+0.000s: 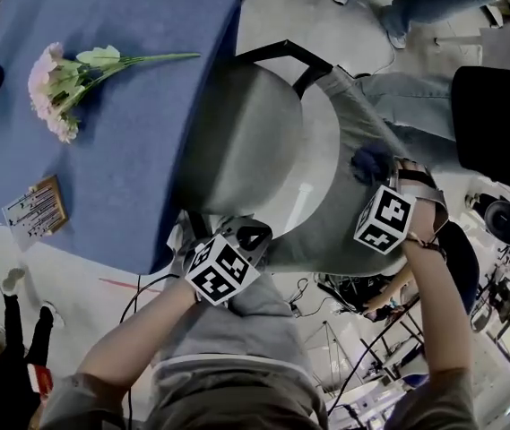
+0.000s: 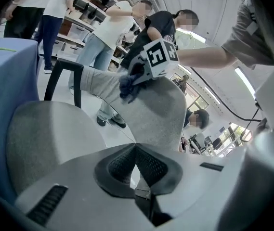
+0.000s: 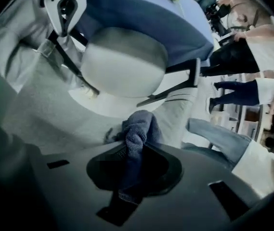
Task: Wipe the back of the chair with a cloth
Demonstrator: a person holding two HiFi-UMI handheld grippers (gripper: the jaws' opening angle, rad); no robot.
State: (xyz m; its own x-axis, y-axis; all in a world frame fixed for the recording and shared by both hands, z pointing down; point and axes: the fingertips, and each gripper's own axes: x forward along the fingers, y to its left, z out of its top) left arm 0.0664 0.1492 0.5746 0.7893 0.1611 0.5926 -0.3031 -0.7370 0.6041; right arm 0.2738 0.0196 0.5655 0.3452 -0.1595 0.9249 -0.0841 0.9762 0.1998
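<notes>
The grey chair has a round seat (image 1: 246,141) and a curved grey back (image 1: 344,204). My right gripper (image 1: 380,170) is shut on a dark blue cloth (image 1: 371,161), which rests against the upper part of the back. In the right gripper view the cloth (image 3: 137,134) is bunched between the jaws of the right gripper (image 3: 134,150), over the back (image 3: 45,114). My left gripper (image 1: 247,233) is at the near left end of the back. In its own view the left gripper (image 2: 136,148) has its pads together with nothing seen between them, and the back (image 2: 156,114) lies just beyond.
A blue-covered table (image 1: 129,177) at the left overlaps the seat and carries pink flowers (image 1: 66,83) and a small card (image 1: 35,209). The chair's black armrest (image 1: 281,52) sticks out at the far side. People (image 2: 103,32) stand beyond the chair, and cables (image 1: 133,298) lie on the floor.
</notes>
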